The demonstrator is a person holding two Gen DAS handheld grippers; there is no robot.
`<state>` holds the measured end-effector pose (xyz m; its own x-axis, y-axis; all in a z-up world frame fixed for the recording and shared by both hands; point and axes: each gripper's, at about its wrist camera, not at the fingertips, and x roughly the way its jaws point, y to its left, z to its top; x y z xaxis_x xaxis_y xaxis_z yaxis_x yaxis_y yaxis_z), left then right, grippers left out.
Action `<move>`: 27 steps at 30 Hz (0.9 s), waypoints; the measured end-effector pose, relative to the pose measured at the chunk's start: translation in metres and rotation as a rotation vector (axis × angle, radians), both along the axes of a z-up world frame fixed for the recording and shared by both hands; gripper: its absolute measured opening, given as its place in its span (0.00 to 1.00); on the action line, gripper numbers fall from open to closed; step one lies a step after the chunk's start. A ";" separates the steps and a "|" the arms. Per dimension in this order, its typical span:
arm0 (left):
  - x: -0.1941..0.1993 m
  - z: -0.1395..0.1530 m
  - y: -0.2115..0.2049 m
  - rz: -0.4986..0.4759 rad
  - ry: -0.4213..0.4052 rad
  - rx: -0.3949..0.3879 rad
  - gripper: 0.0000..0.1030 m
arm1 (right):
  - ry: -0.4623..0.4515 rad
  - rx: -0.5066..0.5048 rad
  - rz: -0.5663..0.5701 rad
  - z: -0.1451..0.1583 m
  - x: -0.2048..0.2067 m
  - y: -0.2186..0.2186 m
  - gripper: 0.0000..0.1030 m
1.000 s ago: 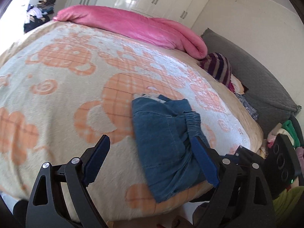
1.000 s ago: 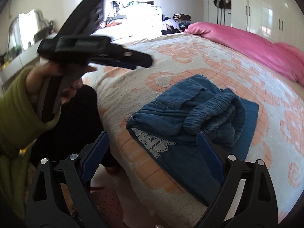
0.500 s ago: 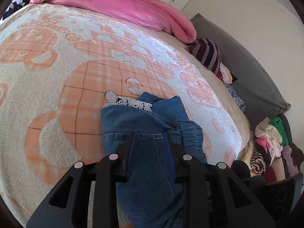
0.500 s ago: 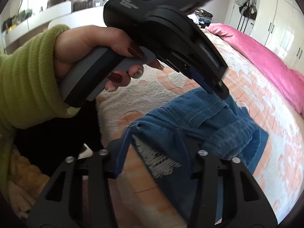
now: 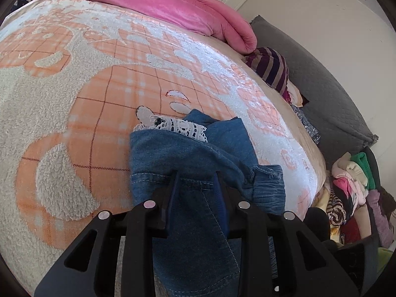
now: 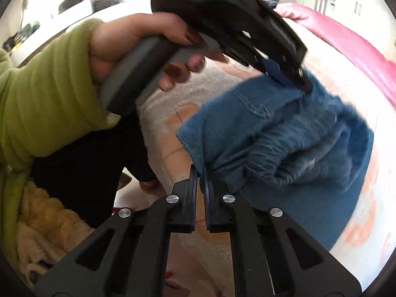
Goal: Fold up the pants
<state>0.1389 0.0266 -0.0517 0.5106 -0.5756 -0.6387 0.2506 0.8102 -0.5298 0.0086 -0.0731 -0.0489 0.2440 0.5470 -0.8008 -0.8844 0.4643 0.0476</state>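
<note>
Blue denim pants point(image 5: 188, 158) with white lace trim point(image 5: 180, 127) lie bunched at the near edge of the bed. My left gripper point(image 5: 196, 180) is shut on a denim layer by the seam. In the right wrist view the pants point(image 6: 284, 133) hang lifted and blurred. My right gripper point(image 6: 201, 173) is shut on the pants' lower corner. The left gripper point(image 6: 292, 76) also shows there, clamped on the upper edge, held by a hand in a green sleeve.
An orange-and-cream blanket point(image 5: 86, 94) covers the bed. A pink duvet point(image 5: 153, 2) lies at the far end. A striped garment point(image 5: 272, 69) and a grey cushion point(image 5: 329, 99) are at the right. Piled clothes point(image 5: 351, 193) sit beside the bed.
Both grippers went from wide open to shut on the pants. They moved in onto the denim, and the pants are now lifted off the blanket.
</note>
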 end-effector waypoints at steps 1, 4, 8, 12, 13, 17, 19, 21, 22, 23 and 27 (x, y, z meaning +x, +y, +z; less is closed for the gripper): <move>-0.001 0.000 0.000 0.003 -0.004 0.000 0.26 | 0.002 0.005 -0.002 0.001 -0.001 0.001 0.02; -0.006 0.003 0.000 0.016 -0.021 0.005 0.26 | 0.008 0.013 0.000 0.006 -0.003 -0.002 0.05; -0.019 0.015 0.000 0.024 -0.069 0.044 0.26 | 0.038 0.057 -0.020 0.016 -0.007 -0.016 0.12; -0.039 0.028 0.008 0.051 -0.118 0.066 0.35 | 0.035 0.121 -0.086 0.039 -0.008 -0.043 0.37; -0.043 0.031 0.010 0.058 -0.125 0.071 0.39 | 0.024 0.125 -0.111 0.043 -0.007 -0.049 0.38; -0.064 0.036 0.015 0.078 -0.144 0.094 0.40 | -0.022 0.174 -0.262 0.066 0.016 -0.082 0.41; -0.074 0.038 0.011 0.067 -0.149 0.105 0.40 | -0.040 0.181 -0.331 0.076 0.030 -0.092 0.42; -0.083 0.038 0.003 0.050 -0.155 0.137 0.40 | -0.056 0.197 -0.377 0.085 0.046 -0.099 0.43; -0.087 0.038 -0.001 0.039 -0.156 0.149 0.40 | -0.057 0.203 -0.386 0.089 0.054 -0.099 0.44; -0.090 0.036 -0.006 0.028 -0.152 0.158 0.40 | -0.061 0.202 -0.388 0.091 0.063 -0.099 0.44; -0.098 0.021 -0.027 -0.024 -0.120 0.205 0.45 | -0.108 0.172 -0.358 0.095 0.078 -0.076 0.48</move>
